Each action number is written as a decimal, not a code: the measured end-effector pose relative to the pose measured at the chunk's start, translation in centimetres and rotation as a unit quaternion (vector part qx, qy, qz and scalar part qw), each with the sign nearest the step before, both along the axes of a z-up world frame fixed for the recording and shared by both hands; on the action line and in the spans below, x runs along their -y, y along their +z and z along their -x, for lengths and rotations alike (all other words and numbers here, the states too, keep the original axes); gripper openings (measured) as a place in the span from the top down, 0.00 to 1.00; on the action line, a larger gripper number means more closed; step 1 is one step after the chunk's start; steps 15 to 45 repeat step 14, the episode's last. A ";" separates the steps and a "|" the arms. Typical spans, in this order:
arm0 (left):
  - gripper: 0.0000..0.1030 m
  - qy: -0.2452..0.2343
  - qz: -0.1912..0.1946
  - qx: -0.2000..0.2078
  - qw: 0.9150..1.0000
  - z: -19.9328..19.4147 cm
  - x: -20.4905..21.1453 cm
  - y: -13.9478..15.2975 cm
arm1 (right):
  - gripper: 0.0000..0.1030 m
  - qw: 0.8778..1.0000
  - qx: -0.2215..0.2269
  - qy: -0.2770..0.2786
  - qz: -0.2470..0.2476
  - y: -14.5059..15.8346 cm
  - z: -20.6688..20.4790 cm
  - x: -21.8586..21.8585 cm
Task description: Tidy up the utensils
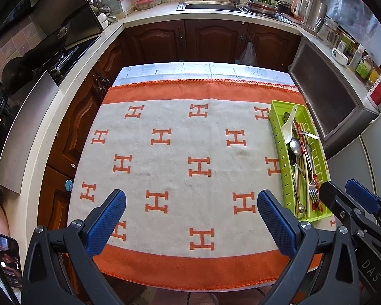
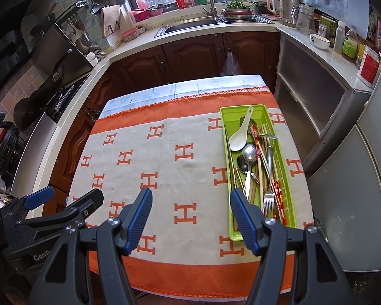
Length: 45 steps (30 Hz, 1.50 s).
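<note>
A long green plastic tray (image 2: 224,137) (image 1: 275,127) lies along the right side of the cloth-covered table. It holds a white ceramic spoon (image 2: 238,137) (image 1: 288,127), metal spoons (image 2: 249,153), a fork (image 2: 268,199) and several chopsticks. My left gripper (image 1: 191,200) hangs open over the bare cloth left of the tray, nothing between its fingers. My right gripper (image 2: 189,200) also stands open above the cloth. Its right finger (image 2: 243,216) overlaps the tray's near left corner in the picture, and whether it touches I cannot tell. Each gripper shows at the edge of the other's view.
The table wears a cream and orange cloth (image 1: 177,152) patterned with H shapes. Wooden kitchen cabinets, a sink (image 2: 190,25) and a stove (image 1: 50,58) ring it on the far and left sides. A grey cabinet (image 2: 312,101) and fridge stand close on the right.
</note>
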<state>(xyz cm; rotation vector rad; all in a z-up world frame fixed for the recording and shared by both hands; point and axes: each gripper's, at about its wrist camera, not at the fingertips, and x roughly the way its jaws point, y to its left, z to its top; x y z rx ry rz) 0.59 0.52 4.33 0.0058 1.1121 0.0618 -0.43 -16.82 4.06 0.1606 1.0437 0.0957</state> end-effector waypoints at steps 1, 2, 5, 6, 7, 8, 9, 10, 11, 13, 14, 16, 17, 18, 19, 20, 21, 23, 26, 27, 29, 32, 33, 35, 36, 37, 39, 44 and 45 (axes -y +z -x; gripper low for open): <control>0.01 -0.001 0.000 -0.001 1.000 0.0 0.0 -0.1 | 0.38 1.000 -0.001 0.000 0.000 -0.1 0.0 0.0; 0.01 -0.001 0.000 -0.003 1.000 0.0 -0.1 -0.1 | 0.38 1.000 -0.003 0.000 -0.001 -0.1 0.0 0.0; 0.01 -0.002 0.000 -0.006 1.000 0.0 -0.1 -0.2 | 0.38 1.000 -0.003 -0.001 -0.001 -0.1 0.0 0.0; 0.01 -0.002 0.001 -0.007 1.000 0.0 -0.1 -0.2 | 0.38 1.000 -0.002 -0.002 -0.001 -0.1 0.0 -0.1; 0.01 -0.002 0.001 -0.007 1.000 0.0 -0.1 -0.2 | 0.38 1.000 -0.002 -0.002 -0.001 -0.1 0.0 -0.1; 0.01 -0.002 0.001 -0.008 1.000 -0.1 -0.1 -0.3 | 0.38 1.000 -0.003 -0.002 -0.001 -0.1 0.0 -0.1; 0.01 -0.002 0.001 -0.008 1.000 -0.1 -0.1 -0.3 | 0.38 1.000 -0.003 -0.002 -0.001 -0.1 0.0 -0.1; 0.01 -0.002 0.001 -0.008 1.000 -0.1 -0.1 -0.3 | 0.38 1.000 -0.003 -0.002 -0.001 -0.1 0.0 -0.1; 0.01 -0.002 0.002 -0.008 1.000 -0.1 -0.1 -0.3 | 0.38 1.000 -0.003 -0.002 0.000 0.0 0.0 -0.1; 0.01 -0.002 0.003 -0.008 1.000 -0.1 -0.2 -0.3 | 0.38 1.000 -0.002 -0.002 -0.001 -0.1 0.0 -0.1; 0.01 -0.003 0.003 -0.008 1.000 -0.1 -0.2 -0.3 | 0.38 1.000 -0.002 -0.002 0.000 -0.1 0.0 -0.1; 0.01 -0.003 0.003 -0.008 1.000 -0.1 -0.2 -0.3 | 0.38 1.000 -0.002 -0.002 0.000 -0.1 0.0 -0.1; 0.01 -0.003 0.003 -0.008 1.000 -0.1 -0.2 -0.3 | 0.38 1.000 -0.002 -0.002 0.000 -0.1 0.0 -0.1; 0.01 -0.003 0.003 -0.008 1.000 -0.1 -0.2 -0.3 | 0.38 1.000 -0.002 -0.002 0.000 -0.1 0.0 -0.1; 0.01 -0.003 0.003 -0.008 1.000 -0.1 -0.2 -0.3 | 0.38 1.000 -0.002 -0.002 0.000 -0.1 0.0 -0.1; 0.01 -0.003 0.003 -0.008 1.000 -0.1 -0.2 -0.3 | 0.38 1.000 -0.002 -0.002 0.000 -0.1 0.0 -0.1; 0.01 -0.003 0.003 -0.008 1.000 -0.1 -0.2 -0.3 | 0.38 1.000 -0.002 -0.002 0.000 -0.1 0.0 -0.1; 0.01 -0.003 0.003 -0.008 1.000 -0.1 -0.2 -0.3 | 0.38 1.000 -0.002 -0.002 0.000 -0.1 0.0 -0.1; 0.01 -0.003 0.003 -0.008 1.000 -0.1 -0.2 -0.3 | 0.38 1.000 -0.002 -0.002 0.000 -0.1 0.0 -0.1; 0.01 -0.003 0.003 -0.008 1.000 -0.1 -0.2 -0.3 | 0.38 1.000 -0.002 -0.002 0.000 -0.1 0.0 -0.1; 0.01 -0.003 0.003 -0.008 1.000 -0.1 -0.2 -0.3 | 0.38 1.000 -0.002 -0.002 0.000 -0.1 0.0 -0.1; 0.01 -0.003 0.003 -0.008 1.000 -0.1 -0.2 -0.3 | 0.38 1.000 -0.002 -0.002 0.000 -0.1 0.0 -0.1; 0.01 -0.003 0.003 -0.008 1.000 -0.1 -0.2 -0.3 | 0.38 1.000 -0.002 -0.002 0.000 -0.1 0.0 -0.1; 0.01 -0.003 0.003 -0.008 1.000 -0.1 -0.2 -0.3 | 0.38 1.000 -0.002 -0.002 0.000 -0.1 0.0 -0.1; 0.01 -0.003 0.003 -0.008 1.000 -0.1 -0.2 -0.3 | 0.38 1.000 -0.002 -0.002 0.000 -0.1 0.0 -0.1; 0.01 -0.003 0.003 -0.008 1.000 -0.1 -0.2 -0.3 | 0.38 1.000 -0.002 -0.002 0.000 -0.1 0.0 -0.1; 0.01 -0.003 0.003 -0.008 1.000 -0.1 -0.2 -0.3 | 0.38 1.000 -0.002 -0.002 0.000 -0.1 0.0 -0.1; 0.01 -0.003 0.003 -0.008 1.000 -0.1 -0.2 -0.3 | 0.38 1.000 -0.002 -0.002 0.000 -0.1 0.0 -0.1; 0.01 -0.003 0.003 -0.008 1.000 -0.1 -0.2 -0.3 | 0.38 1.000 -0.002 -0.002 0.000 -0.1 0.0 -0.1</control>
